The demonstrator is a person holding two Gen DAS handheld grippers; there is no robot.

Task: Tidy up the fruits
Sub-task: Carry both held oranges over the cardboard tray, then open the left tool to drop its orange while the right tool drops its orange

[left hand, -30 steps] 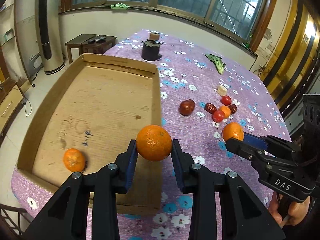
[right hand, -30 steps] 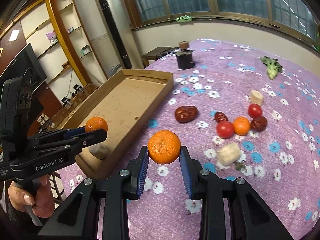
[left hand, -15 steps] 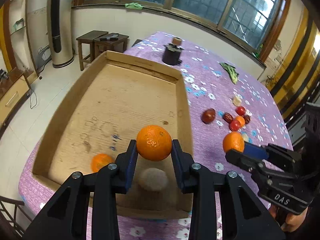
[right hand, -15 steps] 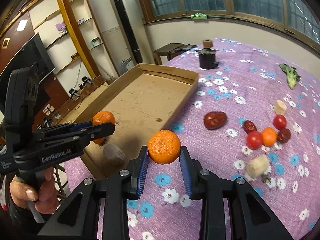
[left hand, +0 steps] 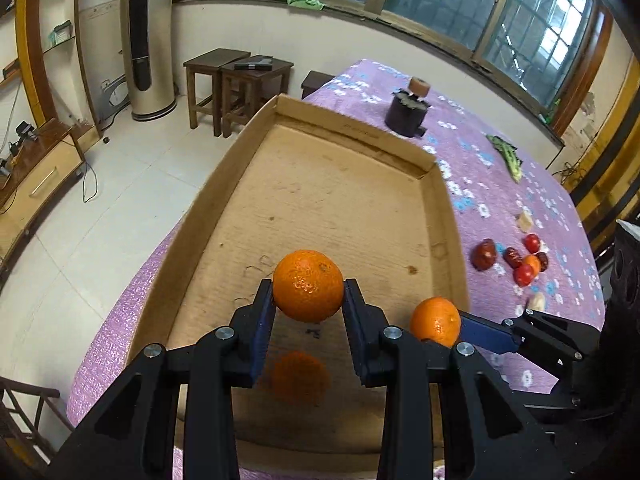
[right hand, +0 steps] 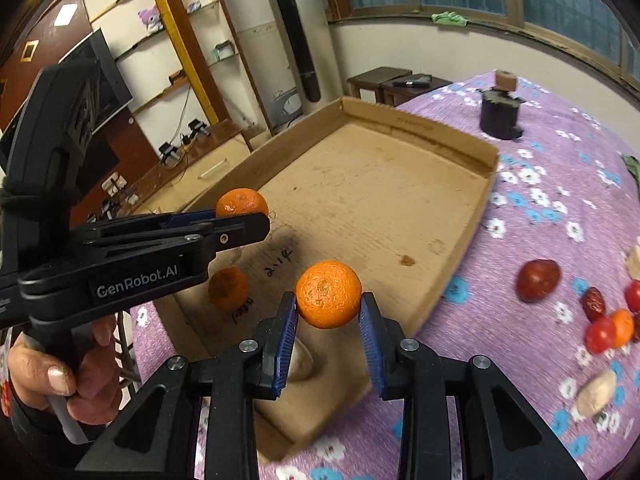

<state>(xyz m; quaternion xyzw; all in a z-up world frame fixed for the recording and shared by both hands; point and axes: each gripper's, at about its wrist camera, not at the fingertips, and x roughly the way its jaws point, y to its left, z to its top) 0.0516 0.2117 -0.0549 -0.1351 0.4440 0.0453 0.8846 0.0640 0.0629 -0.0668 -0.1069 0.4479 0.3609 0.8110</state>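
Gripping a round orange mandarin (left hand: 308, 286) between blue-padded black fingers, left gripper (left hand: 308, 300) raised over the near half of the shallow brown cardboard tray (left hand: 248, 160) on the purple flower-print tablecloth (left hand: 500, 184). Clamped likewise on a second orange mandarin (right hand: 329, 294), right gripper (right hand: 329, 312), at the tray's near right corner, fruit clear of the cardboard floor. Seen from the left wrist, that second mandarin (left hand: 435, 321) just beside the tray's right wall, pinched at the tip of the right tool. Seen from the right wrist, the first mandarin (right hand: 242, 202) poking above the left tool's closed jaws, with a bare hand (right hand: 68, 372) wrapped round the handle marked GenRobot.AI. Lying on the tray floor under the left gripper, a third, shadowed orange mandarin (right hand: 228, 288); near it, by the tray's front wall, a pale brown rounded lump (right hand: 300, 360), half hidden behind the right gripper's finger, kind not clear. Scattered on the cloth right of the tray, well apart from it: a dark red glossy fruit (right hand: 537, 280), small red tomatoes (right hand: 600, 334) touching a little orange fruit (right hand: 621, 327), wrinkled dark red dates (right hand: 594, 303), and a beige knobbly piece (right hand: 596, 392). Standing farther back on the cloth, a dark cylindrical holder with a tan cap (left hand: 409, 110), and a green leafy vegetable (left hand: 506, 156) near the far edge.
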